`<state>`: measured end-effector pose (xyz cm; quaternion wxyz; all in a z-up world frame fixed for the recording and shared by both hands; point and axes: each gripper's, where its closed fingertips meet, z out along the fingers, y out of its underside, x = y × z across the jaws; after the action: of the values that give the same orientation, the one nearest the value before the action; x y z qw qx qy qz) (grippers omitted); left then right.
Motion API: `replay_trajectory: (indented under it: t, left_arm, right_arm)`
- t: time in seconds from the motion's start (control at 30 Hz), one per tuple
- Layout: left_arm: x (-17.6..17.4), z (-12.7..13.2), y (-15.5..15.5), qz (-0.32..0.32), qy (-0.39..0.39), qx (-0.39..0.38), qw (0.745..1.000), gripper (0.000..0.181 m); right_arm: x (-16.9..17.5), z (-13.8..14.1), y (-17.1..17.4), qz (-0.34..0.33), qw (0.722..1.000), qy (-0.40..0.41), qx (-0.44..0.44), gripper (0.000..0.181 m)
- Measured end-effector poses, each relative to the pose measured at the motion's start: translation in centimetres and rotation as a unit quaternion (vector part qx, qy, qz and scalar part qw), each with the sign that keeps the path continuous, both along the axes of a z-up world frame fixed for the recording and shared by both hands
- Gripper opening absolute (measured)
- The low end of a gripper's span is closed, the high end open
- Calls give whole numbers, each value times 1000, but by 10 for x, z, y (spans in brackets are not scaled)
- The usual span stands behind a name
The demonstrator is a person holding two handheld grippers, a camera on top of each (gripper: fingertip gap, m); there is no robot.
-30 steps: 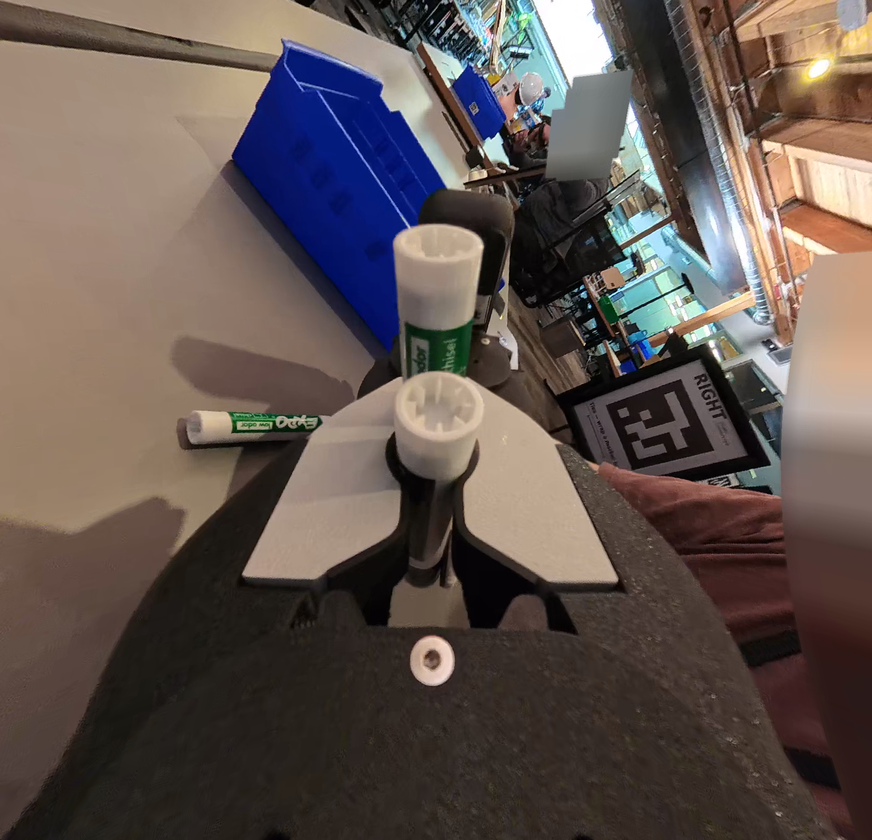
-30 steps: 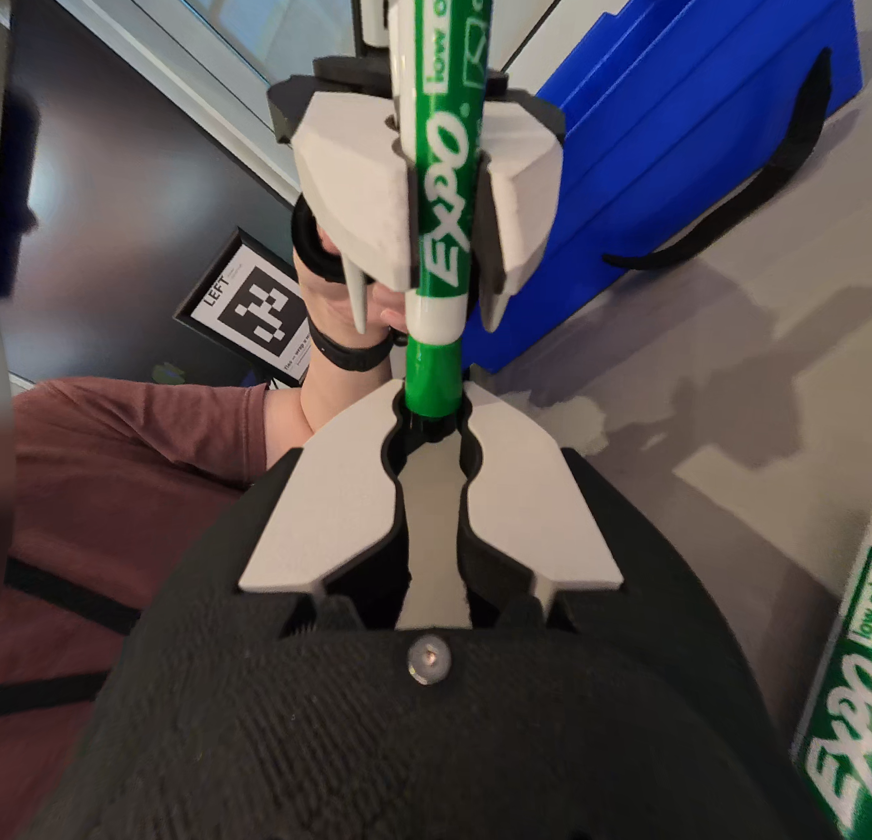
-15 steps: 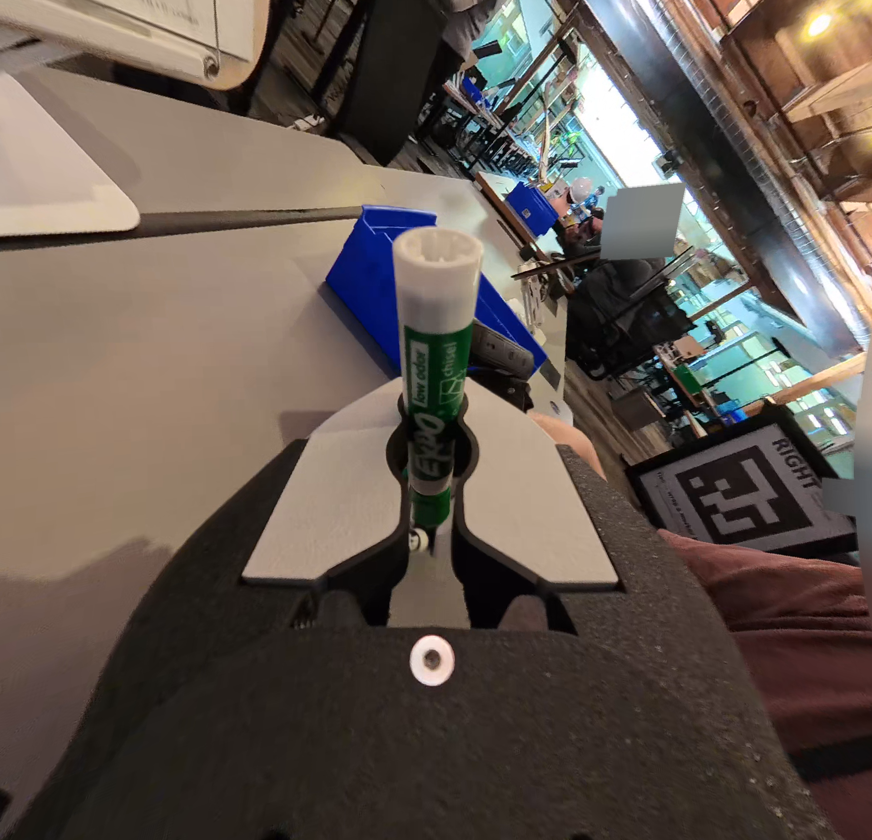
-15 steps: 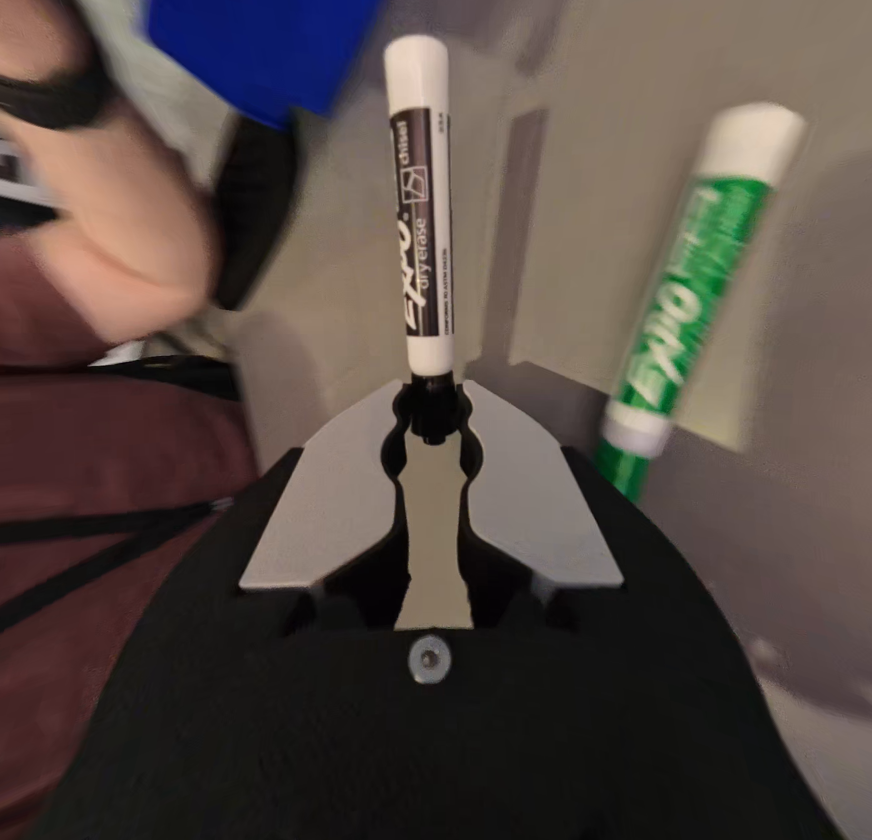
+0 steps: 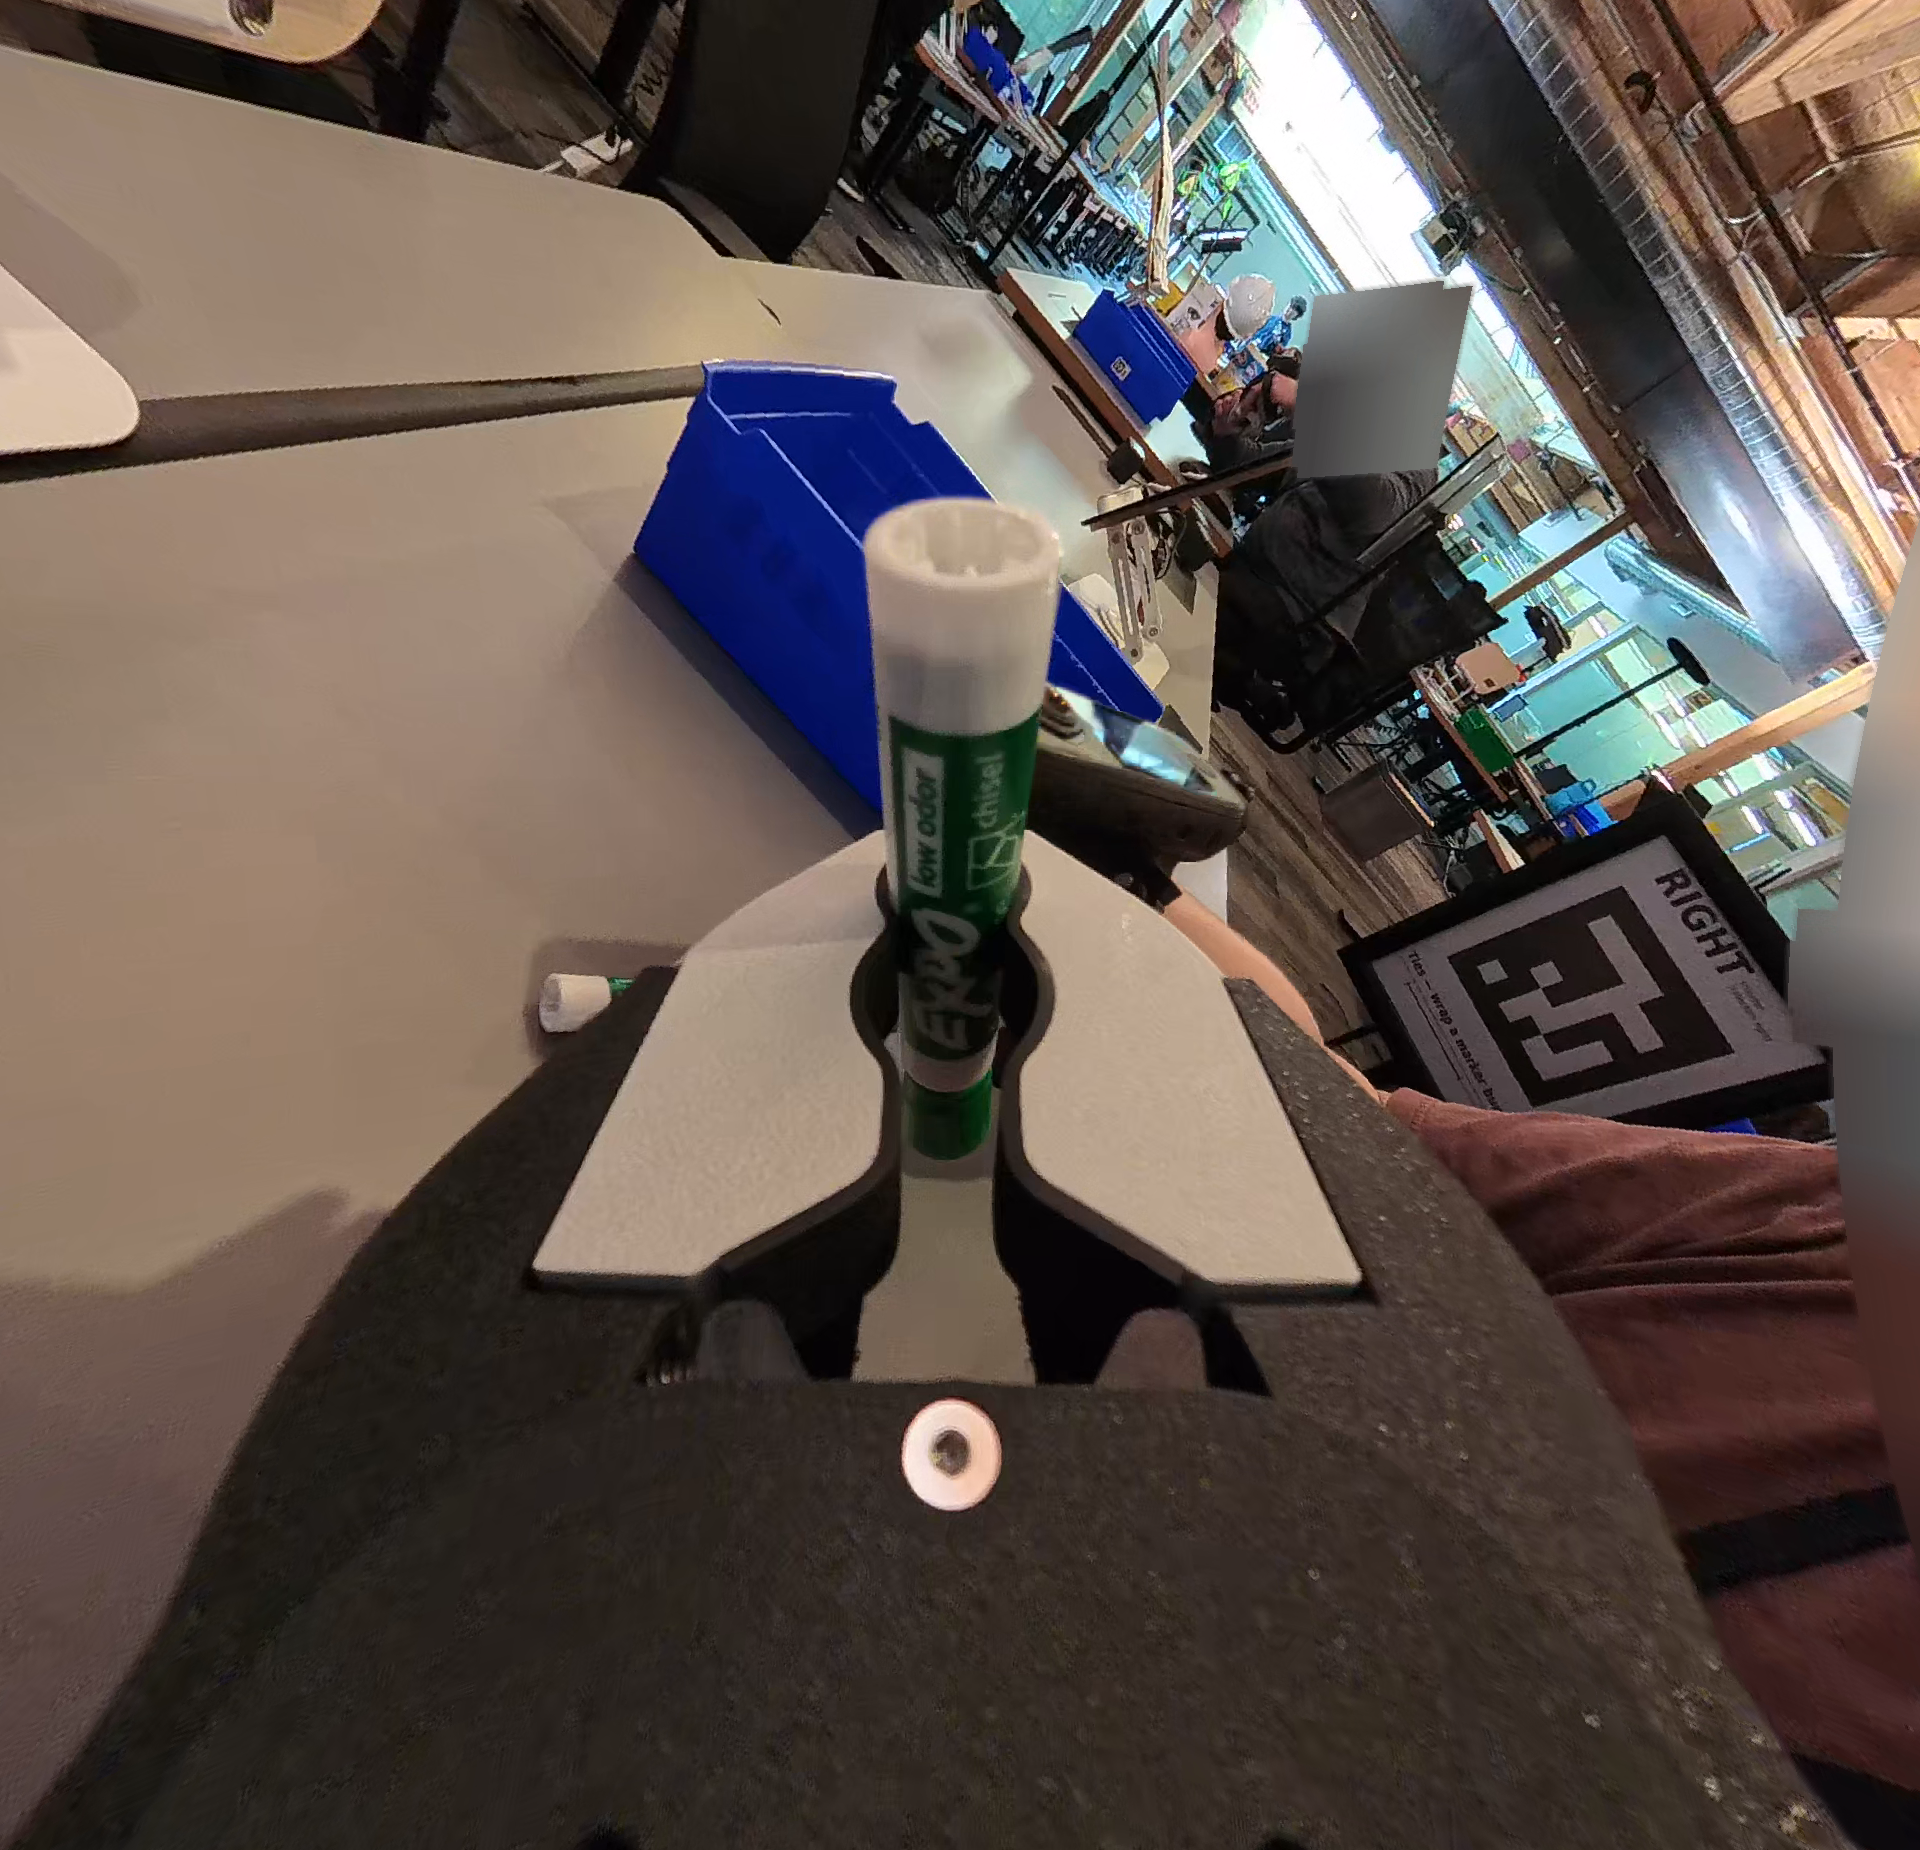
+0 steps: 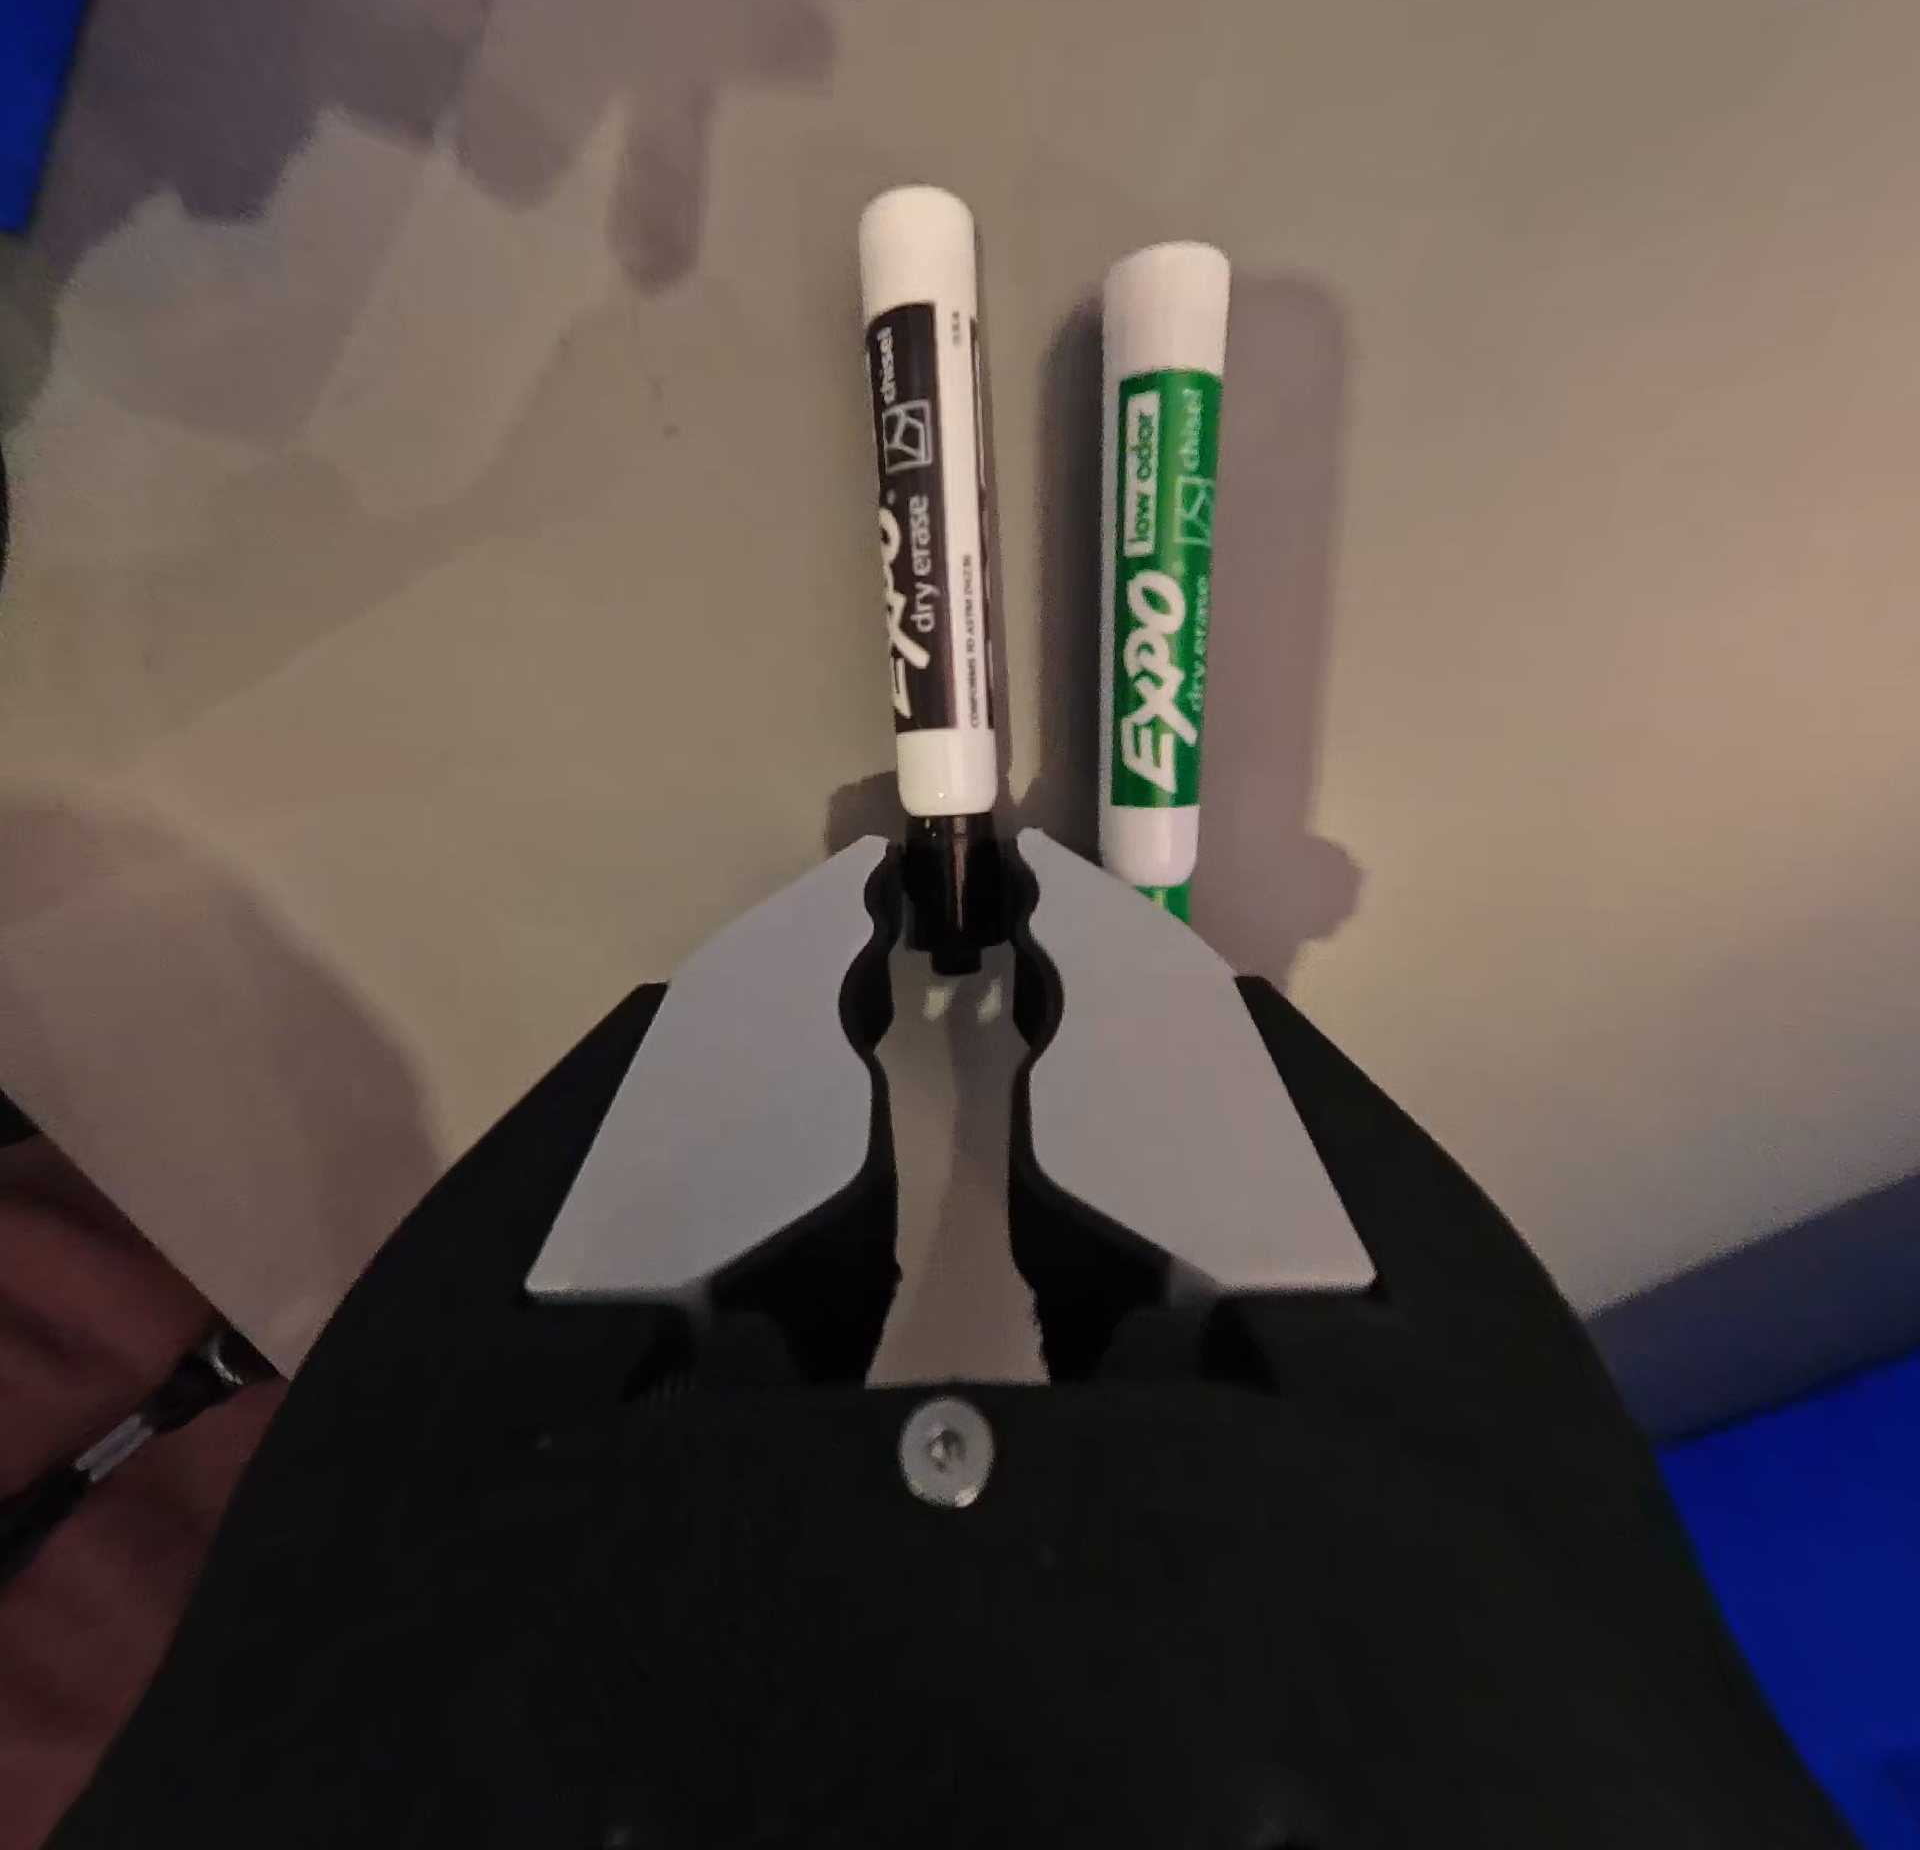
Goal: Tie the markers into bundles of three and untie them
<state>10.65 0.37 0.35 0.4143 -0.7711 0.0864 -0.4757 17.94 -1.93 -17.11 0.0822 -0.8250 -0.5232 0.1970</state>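
My left gripper [image 5: 951,927] is shut on a green marker [image 5: 961,761], which sticks out forward between the fingers above the grey table [image 5: 312,657]. My right gripper [image 6: 948,865] is shut on the dark cap end of a black marker [image 6: 930,512] and holds it low over the table, pointing away from me. A second green marker [image 6: 1164,595] lies on the table just right of the black one, parallel to it. I cannot tell whether the black marker touches the table. The white end of a marker [image 5: 571,1000] also shows in the left wrist view, left of my fingers.
A blue bin [image 5: 790,574] stands on the table beyond the left gripper, with a dark device [image 5: 1132,792] near the table edge beside it. The right gripper's tag plate [image 5: 1590,990] and a maroon sleeve [image 5: 1662,1281] are at the right. Blue bin parts [image 6: 1766,1468] border the right wrist view. About 20 centimeters separates my left fingertips from my right.
The grippers have parted: the right one has carried the black marker down beside the green marker on the table. The left one still holds its green marker and has turned a little.
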Motion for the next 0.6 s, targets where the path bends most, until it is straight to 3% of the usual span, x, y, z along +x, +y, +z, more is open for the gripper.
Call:
replay_trajectory:
  t: [0.17, 0.3, 0.5, 0.6]
  left_arm:
    - [3, 2, -3, -9, 3, 0, 1000, 15]
    - [1, 4, -4, -9, 2, 2, 1000, 14]
    - [-5, 6, -6, -7, 0, 2, 1000, 15]
    - [-5, 6, -6, -8, 4, 2, 1000, 15]
  right_arm:
    - [-7, 25, 19, -12, 996, 50, 75, 24]
    - [-31, 43, 12, 38, 985, 125, 110, 29]
    - [-42, 7, 4, 97, 980, 55, 165, 26]
    - [-40, 0, 7, 80, 983, 44, 156, 20]
